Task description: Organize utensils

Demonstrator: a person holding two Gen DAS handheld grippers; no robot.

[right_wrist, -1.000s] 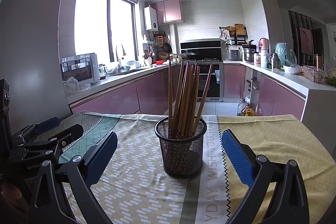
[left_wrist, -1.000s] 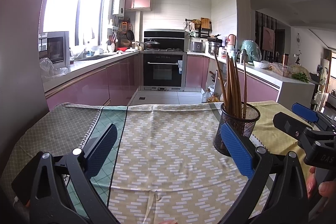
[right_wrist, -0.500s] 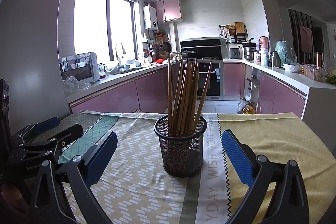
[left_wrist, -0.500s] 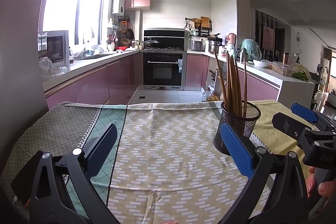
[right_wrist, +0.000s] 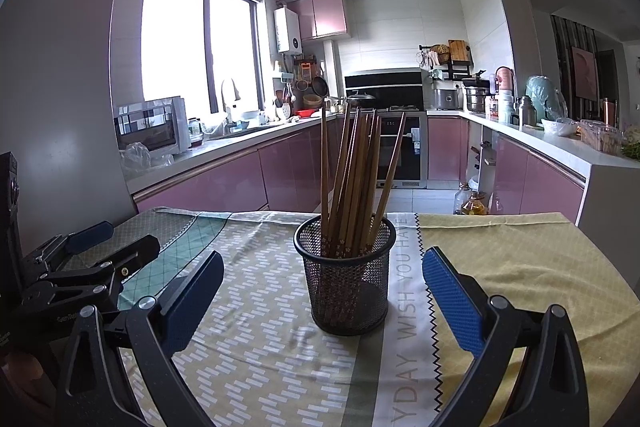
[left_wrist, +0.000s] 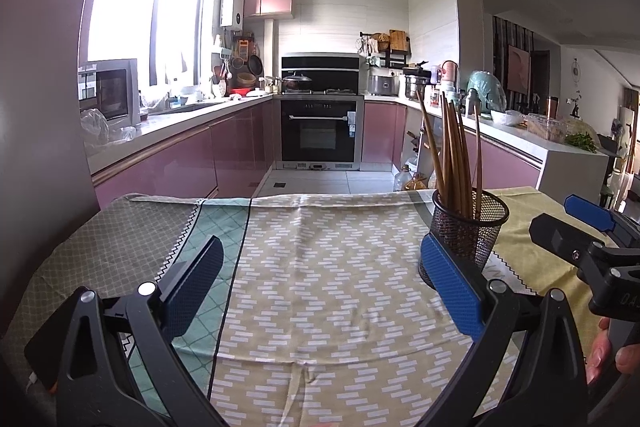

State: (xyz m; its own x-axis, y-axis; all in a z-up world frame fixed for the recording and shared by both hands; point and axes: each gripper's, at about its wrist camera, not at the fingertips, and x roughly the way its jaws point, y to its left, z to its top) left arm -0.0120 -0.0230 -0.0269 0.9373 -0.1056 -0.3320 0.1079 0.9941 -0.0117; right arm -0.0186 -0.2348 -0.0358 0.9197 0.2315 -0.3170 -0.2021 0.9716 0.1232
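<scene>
Brown wooden chopsticks (right_wrist: 352, 183) seen gathered upright in black mesh cup (right_wrist: 346, 291) | left gripper (left_wrist: 320, 287) released, empty | right gripper (right_wrist: 322, 291) released, empty | no loose utensils seen; task judged nearly complete

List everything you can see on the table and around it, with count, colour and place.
mesh cup: one, black, upright on the tablecloth, centre of the right wrist view
chopsticks: a bundle, exact count unclear, brown, standing in the mesh cup
tablecloth: one, yellow, green and white patterned, covering the table
oven: one, black, built into the far cabinets
microwave: one, white, on the left counter
cabinets: pink, under the counters
left hand-held gripper: one, blue pads, open, empty
right hand-held gripper: one, blue pads, open, empty
</scene>
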